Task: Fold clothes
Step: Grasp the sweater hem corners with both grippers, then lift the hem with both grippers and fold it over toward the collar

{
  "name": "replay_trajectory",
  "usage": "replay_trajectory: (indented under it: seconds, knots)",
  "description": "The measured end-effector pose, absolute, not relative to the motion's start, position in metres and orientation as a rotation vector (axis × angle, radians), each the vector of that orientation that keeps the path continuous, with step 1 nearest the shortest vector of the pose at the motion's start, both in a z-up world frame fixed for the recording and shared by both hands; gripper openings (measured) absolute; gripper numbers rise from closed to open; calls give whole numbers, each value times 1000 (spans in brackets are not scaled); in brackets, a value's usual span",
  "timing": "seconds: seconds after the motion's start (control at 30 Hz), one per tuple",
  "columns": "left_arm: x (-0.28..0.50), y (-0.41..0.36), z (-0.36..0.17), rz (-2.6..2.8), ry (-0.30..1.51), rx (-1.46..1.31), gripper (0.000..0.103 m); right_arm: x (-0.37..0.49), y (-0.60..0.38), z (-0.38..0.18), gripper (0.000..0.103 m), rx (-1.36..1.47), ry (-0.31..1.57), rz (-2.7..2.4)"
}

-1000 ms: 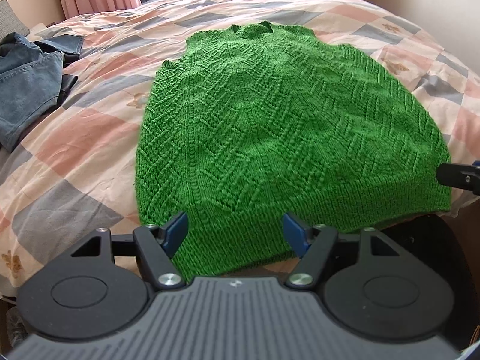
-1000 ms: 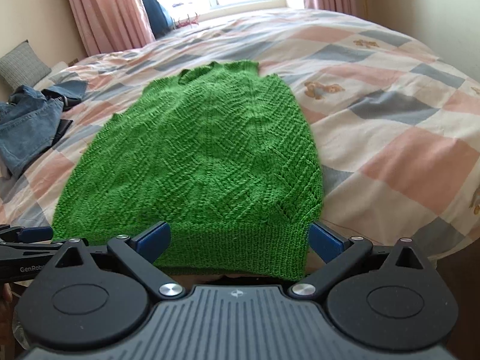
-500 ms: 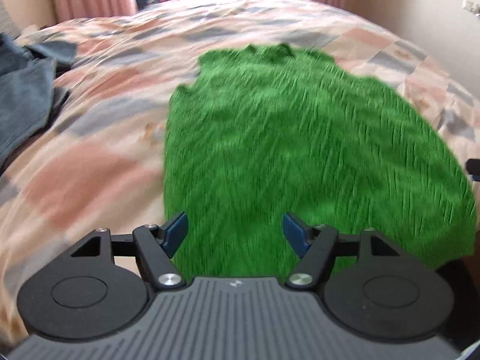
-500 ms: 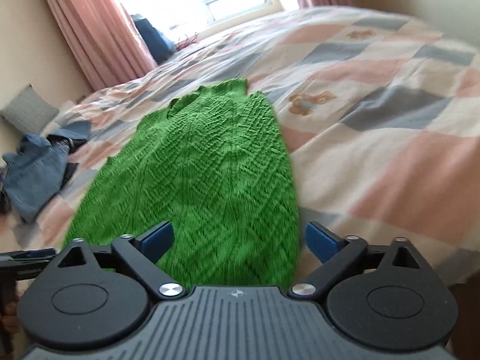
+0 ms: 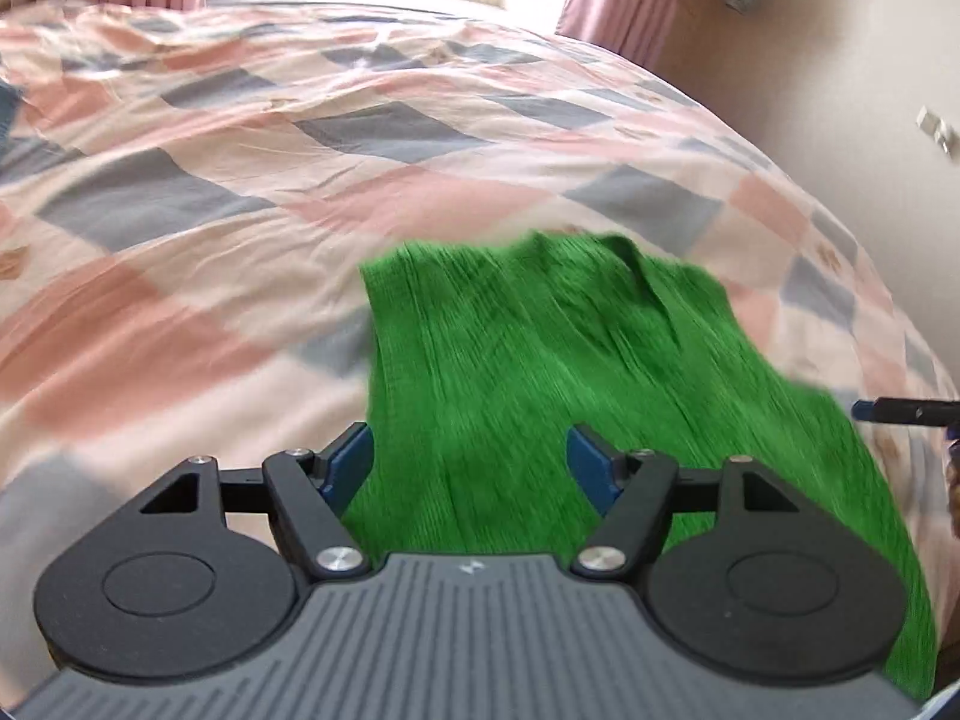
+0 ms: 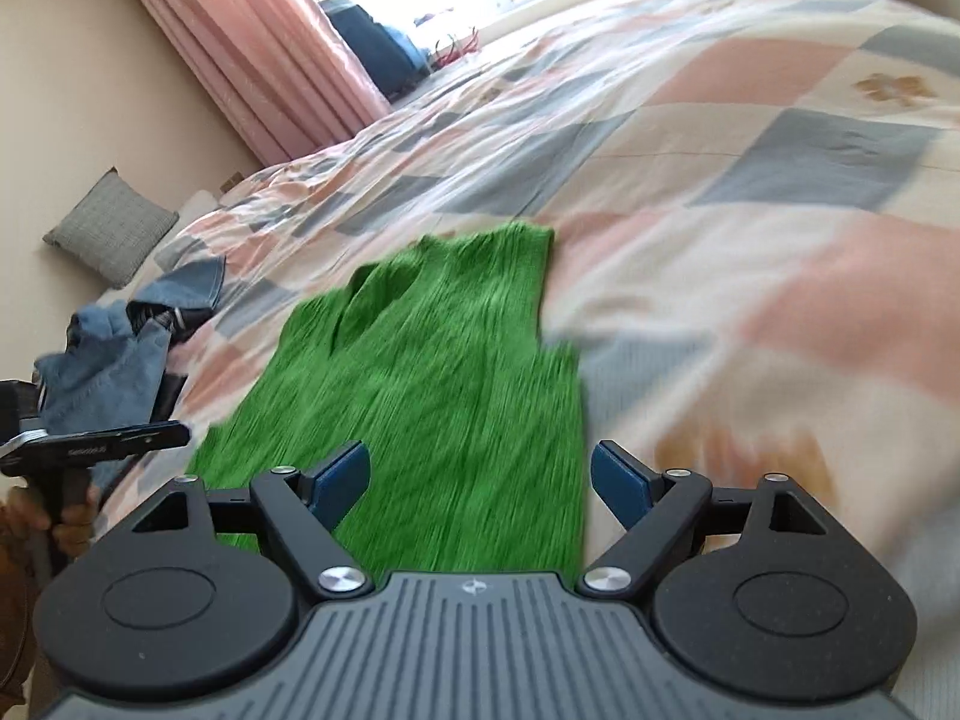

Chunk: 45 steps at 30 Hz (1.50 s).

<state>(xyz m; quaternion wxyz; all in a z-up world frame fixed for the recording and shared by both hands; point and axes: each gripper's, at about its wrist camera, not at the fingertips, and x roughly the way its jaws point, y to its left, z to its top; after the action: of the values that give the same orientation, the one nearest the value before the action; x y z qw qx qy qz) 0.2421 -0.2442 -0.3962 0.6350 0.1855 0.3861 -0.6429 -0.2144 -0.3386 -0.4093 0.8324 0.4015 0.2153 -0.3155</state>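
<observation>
the green knit top (image 5: 564, 384) lies flat on the patchwork bedspread (image 5: 252, 180), spread out so its sides can be folded. left gripper (image 5: 471, 468) hangs angled down over its left edge, jaws apart, gripping nothing — right gripper (image 6: 480, 477) over the right edge, jaws closing, pads not yet pressing cloth.

- One green knitted garment (image 5: 576, 372), lying on the bed ahead of both tools.
- One bed with a patchwork cover (image 5: 252, 192), beneath and beyond the tools.
- Two tools: the left tool (image 5: 471, 468) and the right tool (image 6: 480, 477).
- One heap of blue denim clothes (image 6: 120, 360), left of the right tool.
- One grey cushion (image 6: 111, 228), far left of the right tool.
- Pink curtains (image 6: 264, 42); their number is unclear.
</observation>
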Motion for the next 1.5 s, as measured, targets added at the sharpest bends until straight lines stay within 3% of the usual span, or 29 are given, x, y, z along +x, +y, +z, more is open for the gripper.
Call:
replay_trajectory:
  seconds: [0.37,0.53,0.57,0.6,0.63,0.67,0.8,1.0,1.23,1.5]
  knots:
    - [318,-331,-466,-1471,1106,187,72,-162,-483,-468,75,984,410,-575]
    - [317,-350,-473,-1570,1095,178,75,-139,-512,-482,75,1028,398,-477]
    - [314,-353,-472,-1587,1076,201,69,-133,-516,-484,71,1035,401,-453]
    - [310,-356,-472,-1603,1056,223,44,-127,-517,-486,58,1039,417,-432]
    - [307,-359,-471,-1618,1035,247,33,-121,-520,-488,29,1048,439,-413]
    - [302,-360,-468,-1626,1004,279,12,-116,-522,-492,16,1065,467,-393]
    - [281,-355,-447,-1641,713,421,12,-114,-518,-483,13,979,472,-421]
    - [285,-378,-391,-1587,470,442,12,-108,-521,-428,10,754,424,-558]
    - [282,-397,-345,-1521,356,363,13,-88,-532,-359,11,563,328,-690]
    - [261,-288,-322,-1570,280,194,14,-125,-465,-336,11,456,190,-625]
